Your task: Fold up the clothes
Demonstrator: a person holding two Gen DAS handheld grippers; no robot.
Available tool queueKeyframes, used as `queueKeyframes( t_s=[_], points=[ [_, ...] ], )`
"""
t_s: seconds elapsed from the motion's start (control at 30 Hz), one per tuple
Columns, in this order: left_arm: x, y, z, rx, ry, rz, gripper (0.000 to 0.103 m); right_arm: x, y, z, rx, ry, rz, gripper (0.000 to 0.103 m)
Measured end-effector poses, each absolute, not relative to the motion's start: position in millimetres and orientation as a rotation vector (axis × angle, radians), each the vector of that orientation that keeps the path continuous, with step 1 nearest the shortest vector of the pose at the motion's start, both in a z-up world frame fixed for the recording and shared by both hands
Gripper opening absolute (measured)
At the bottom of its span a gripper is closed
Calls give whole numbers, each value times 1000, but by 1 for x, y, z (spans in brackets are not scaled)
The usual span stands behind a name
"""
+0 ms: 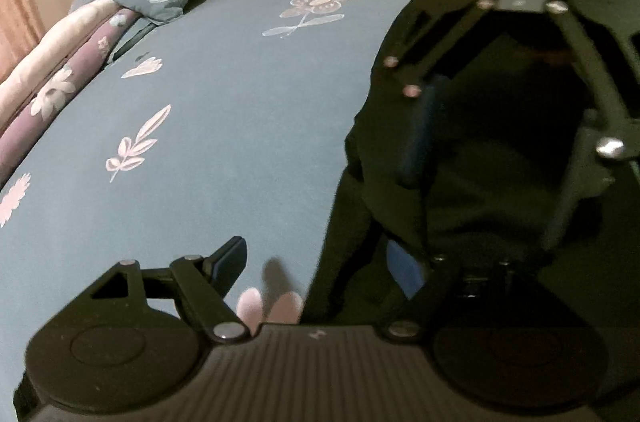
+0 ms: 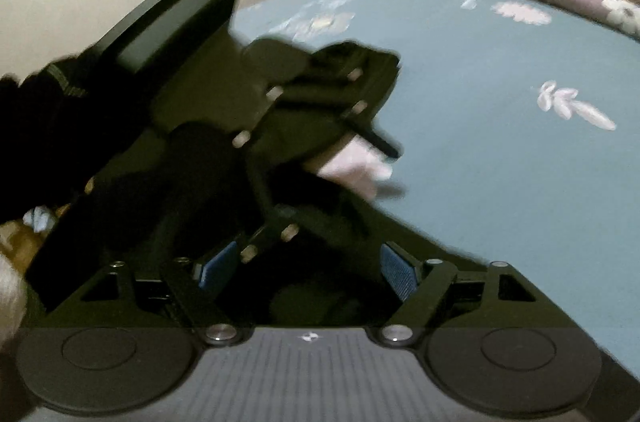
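Dark clothing (image 1: 472, 182) lies on the blue bed sheet (image 1: 224, 110), its shape lost in shadow and blur. Left tongs (image 1: 320, 270) and right tongs (image 2: 306, 266) both gape, released, with the cloth beneath them.

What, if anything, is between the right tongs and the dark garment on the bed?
Nothing visible. The dark garment lies right under the open right tongs, showing between their pads. The left tongs hang just ahead over the same cloth, so a forward reach could bump them.
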State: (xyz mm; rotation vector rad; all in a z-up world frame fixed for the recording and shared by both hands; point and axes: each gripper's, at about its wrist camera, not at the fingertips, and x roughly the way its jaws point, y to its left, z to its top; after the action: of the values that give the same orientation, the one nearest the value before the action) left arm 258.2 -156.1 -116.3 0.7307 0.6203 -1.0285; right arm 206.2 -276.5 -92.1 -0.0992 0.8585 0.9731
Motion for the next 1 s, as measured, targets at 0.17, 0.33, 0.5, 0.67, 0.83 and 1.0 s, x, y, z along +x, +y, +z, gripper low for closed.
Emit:
queueKeyframes(
  t_s=[0.17, 0.33, 0.5, 0.67, 0.83, 1.0],
  points=[
    [282, -174, -121, 688, 650, -1047, 78, 205, -277, -106, -146, 923, 957, 82],
    [300, -193, -128, 566, 692, -1093, 80, 202, -281, -107, -147, 922, 956, 82],
    [319, -190, -132, 412, 714, -1043, 80, 197, -288, -106, -141, 922, 938, 82],
    [337, -174, -131, 256, 761, -1012, 83, 194, -292, -110, -134, 938, 937, 82],
    [352, -179, -132, 172, 832, -1023, 83, 188, -295, -111, -140, 937, 928, 82],
    [365, -153, -126, 144, 789, -848, 77, 188, -296, -112, -126, 934, 914, 82]
  ],
)
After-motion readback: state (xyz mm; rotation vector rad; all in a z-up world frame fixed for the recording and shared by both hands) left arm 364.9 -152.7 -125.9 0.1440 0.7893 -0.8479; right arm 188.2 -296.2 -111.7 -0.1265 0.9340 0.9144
